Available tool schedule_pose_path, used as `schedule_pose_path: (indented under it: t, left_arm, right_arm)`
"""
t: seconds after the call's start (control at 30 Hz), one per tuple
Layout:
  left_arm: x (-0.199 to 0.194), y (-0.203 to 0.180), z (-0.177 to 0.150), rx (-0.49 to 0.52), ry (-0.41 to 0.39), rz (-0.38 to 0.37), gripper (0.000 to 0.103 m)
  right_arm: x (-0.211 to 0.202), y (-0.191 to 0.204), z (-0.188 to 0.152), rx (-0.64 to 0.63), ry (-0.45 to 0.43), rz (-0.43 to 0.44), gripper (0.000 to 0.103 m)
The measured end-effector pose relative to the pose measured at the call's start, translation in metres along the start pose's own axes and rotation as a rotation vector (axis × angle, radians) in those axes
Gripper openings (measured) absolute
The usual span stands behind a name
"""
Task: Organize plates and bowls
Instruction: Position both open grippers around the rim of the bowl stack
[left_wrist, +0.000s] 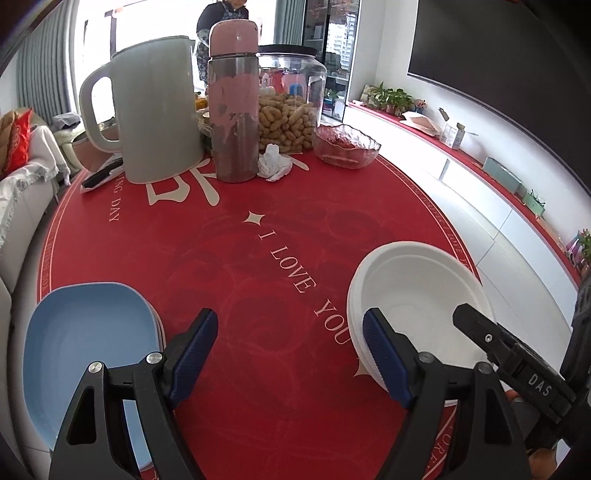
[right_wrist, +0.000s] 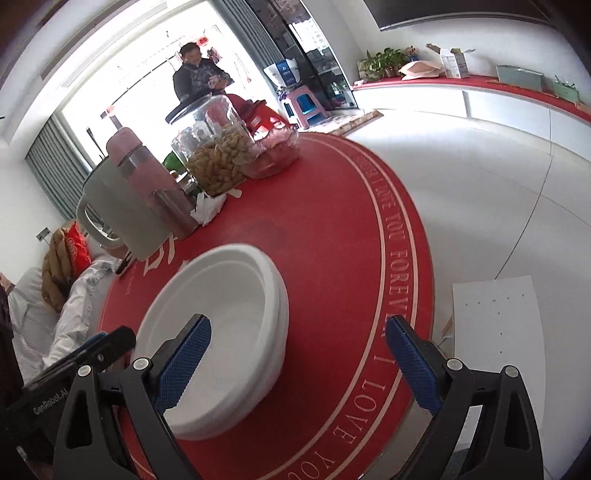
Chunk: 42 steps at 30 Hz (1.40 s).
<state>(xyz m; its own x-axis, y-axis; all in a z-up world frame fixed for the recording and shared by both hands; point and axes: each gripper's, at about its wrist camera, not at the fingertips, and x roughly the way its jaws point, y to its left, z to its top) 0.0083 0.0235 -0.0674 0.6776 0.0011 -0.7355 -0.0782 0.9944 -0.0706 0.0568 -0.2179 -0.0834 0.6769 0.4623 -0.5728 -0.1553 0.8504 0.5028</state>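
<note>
Fingers of both grippers spread wide, empty; right fingers (right_wrist: 299, 365) straddle white bowl stack (right_wrist: 221, 332) rim.

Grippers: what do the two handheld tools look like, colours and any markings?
Both the left gripper and the right gripper have black angular frames with silver screws and blue, textured finger pads. The right one's body reads "DAS"; the left one's reads "GenRobot.AI". No sleeves or cables are visible.

Pale lettering on the red tabletop (left_wrist: 229, 280) reads "I LOVE YOU" at centre frame, with "DAY" at upper left. The right gripper (left_wrist: 532, 380) carries "DAS"; the left gripper (right_wrist: 48, 400) carries "GenRobot.AI" at lower left.
</note>
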Motion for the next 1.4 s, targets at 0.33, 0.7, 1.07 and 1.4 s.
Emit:
schedule_pose_path:
  t: [0.33, 0.7, 1.07, 1.4]
  left_arm:
    - [0.003, 0.003, -0.001, -0.012, 0.007, 0.004, 0.084]
    - [0.003, 0.006, 0.0, -0.022, 0.01, 0.002, 0.084]
    - [-0.003, 0.001, 0.005, -0.004, -0.01, 0.003, 0.084]
    - [-0.001, -0.004, 0.007, 0.009, -0.002, -0.003, 0.084]
  right_arm:
    - [0.008, 0.011, -0.003, -0.094, 0.018, -0.026, 0.102]
    - [0.012, 0.019, -0.009, -0.176, 0.024, -0.073, 0.102]
    - [0.014, 0.02, -0.008, -0.185, 0.035, -0.08, 0.102]
    - [0.014, 0.022, -0.009, -0.201, 0.035, -0.085, 0.102]
